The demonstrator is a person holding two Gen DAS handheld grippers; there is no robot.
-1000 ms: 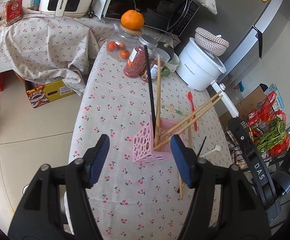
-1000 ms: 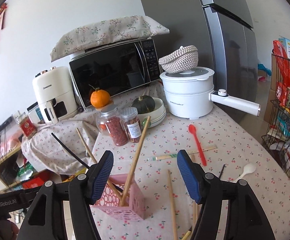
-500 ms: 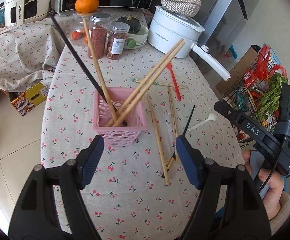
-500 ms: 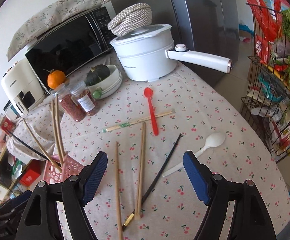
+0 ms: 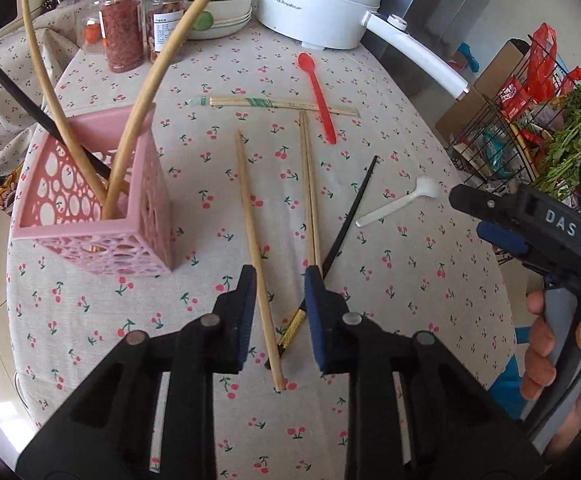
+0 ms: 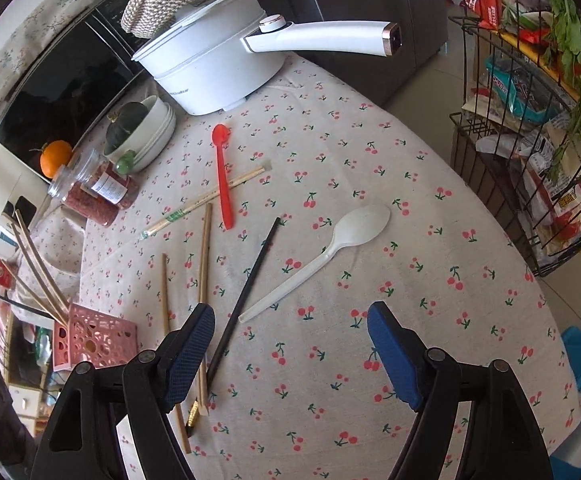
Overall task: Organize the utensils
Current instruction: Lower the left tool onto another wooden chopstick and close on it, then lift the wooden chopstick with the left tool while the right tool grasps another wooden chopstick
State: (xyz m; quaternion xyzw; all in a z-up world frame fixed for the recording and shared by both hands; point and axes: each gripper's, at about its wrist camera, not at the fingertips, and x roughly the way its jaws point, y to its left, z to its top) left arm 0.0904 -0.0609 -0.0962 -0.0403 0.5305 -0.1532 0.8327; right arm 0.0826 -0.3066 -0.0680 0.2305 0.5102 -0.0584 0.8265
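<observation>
A pink perforated holder (image 5: pixel 90 216) (image 6: pixel 94 340) stands at the table's left and holds wooden chopsticks and a black one. Two loose wooden chopsticks (image 5: pixel 256 256) (image 5: pixel 309 188), a black chopstick (image 5: pixel 348 216) (image 6: pixel 250 292), a wrapped pair (image 5: pixel 282 103), a red spoon (image 5: pixel 320 96) (image 6: pixel 223 176) and a white spoon (image 5: pixel 398 202) (image 6: pixel 322 258) lie on the cloth. My left gripper (image 5: pixel 280 292) is open, low over the near ends of the wooden chopsticks, one running between its fingers. My right gripper (image 6: pixel 290 344) is open wide above the cloth, near the white spoon's handle.
A white electric pot (image 5: pixel 322 4) (image 6: pixel 210 64) with a long handle, jars (image 5: pixel 124 28), a bowl with a squash (image 6: pixel 142 128) and a microwave (image 6: pixel 58 92) stand at the back. A wire rack of groceries (image 6: pixel 530 120) stands off the table's right edge.
My left gripper has dropped and moved right from the pink holder to the loose chopsticks, its jaws narrower. My right gripper has come lower and closer over the white spoon and black chopstick.
</observation>
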